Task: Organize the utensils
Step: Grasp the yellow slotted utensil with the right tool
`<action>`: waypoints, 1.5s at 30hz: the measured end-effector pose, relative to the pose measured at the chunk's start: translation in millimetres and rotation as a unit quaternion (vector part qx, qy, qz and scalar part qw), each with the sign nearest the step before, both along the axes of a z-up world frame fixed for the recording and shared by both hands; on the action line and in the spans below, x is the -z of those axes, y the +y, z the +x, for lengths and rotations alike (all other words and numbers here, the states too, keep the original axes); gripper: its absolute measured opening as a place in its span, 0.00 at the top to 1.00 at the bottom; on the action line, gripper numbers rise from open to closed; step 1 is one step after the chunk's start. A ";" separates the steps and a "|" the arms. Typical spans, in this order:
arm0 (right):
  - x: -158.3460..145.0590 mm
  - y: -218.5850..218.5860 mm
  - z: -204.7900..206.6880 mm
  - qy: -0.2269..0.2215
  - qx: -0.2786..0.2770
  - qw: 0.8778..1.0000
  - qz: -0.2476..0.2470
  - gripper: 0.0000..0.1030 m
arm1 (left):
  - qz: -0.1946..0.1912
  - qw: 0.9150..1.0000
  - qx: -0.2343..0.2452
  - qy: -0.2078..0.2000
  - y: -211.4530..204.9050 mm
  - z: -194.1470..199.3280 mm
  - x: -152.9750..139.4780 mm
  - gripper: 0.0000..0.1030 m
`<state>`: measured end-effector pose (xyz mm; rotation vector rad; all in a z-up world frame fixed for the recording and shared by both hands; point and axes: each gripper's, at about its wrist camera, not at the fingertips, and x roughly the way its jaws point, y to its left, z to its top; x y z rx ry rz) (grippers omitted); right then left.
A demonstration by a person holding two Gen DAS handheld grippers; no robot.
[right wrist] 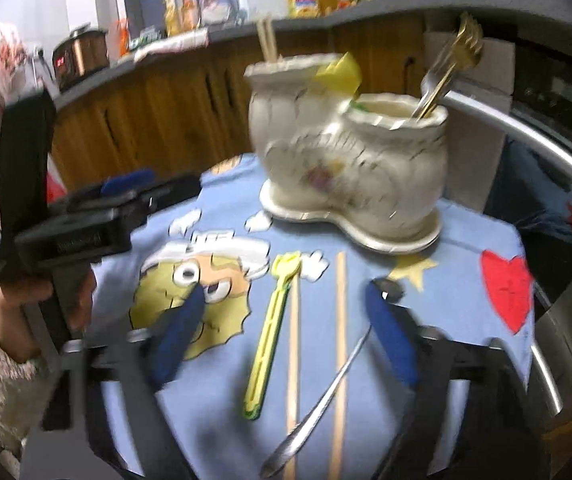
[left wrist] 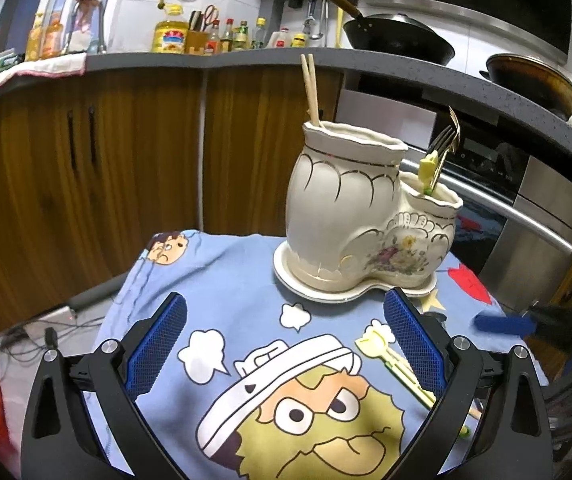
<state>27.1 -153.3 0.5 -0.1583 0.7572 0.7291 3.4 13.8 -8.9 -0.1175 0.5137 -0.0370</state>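
Your right gripper [right wrist: 282, 320] tilts down over the blue cartoon cloth [right wrist: 466, 280], jaws apart, nothing clasped; between them lie a yellow fork [right wrist: 270, 340], two chopsticks [right wrist: 340, 340] and a steel spoon [right wrist: 326, 396]. Your left gripper [left wrist: 284, 350] hovers low, released and empty. The ceramic holder [left wrist: 350, 220] carries chopsticks [left wrist: 311, 88] in its tall pot, forks [left wrist: 444, 140] in the short one.
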 end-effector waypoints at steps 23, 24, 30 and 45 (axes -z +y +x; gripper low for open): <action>31.5 44.5 13.2 0.027 -0.006 0.995 -0.093 0.90 | -0.010 1.000 0.005 -0.007 5.1 -1.3 -2.4 0.05; 31.2 43.8 13.5 0.029 -0.006 0.995 -0.090 0.90 | -0.012 1.000 0.005 -0.006 5.4 -1.3 -2.3 0.05; 9.6 18.3 14.8 0.041 -0.004 0.999 -0.030 0.90 | -0.017 1.000 0.004 0.001 4.3 -1.8 -2.1 0.05; -34.0 -72.1 33.2 0.013 0.044 0.997 0.061 0.90 | 0.014 0.995 0.024 0.100 -75.2 8.1 18.1 0.05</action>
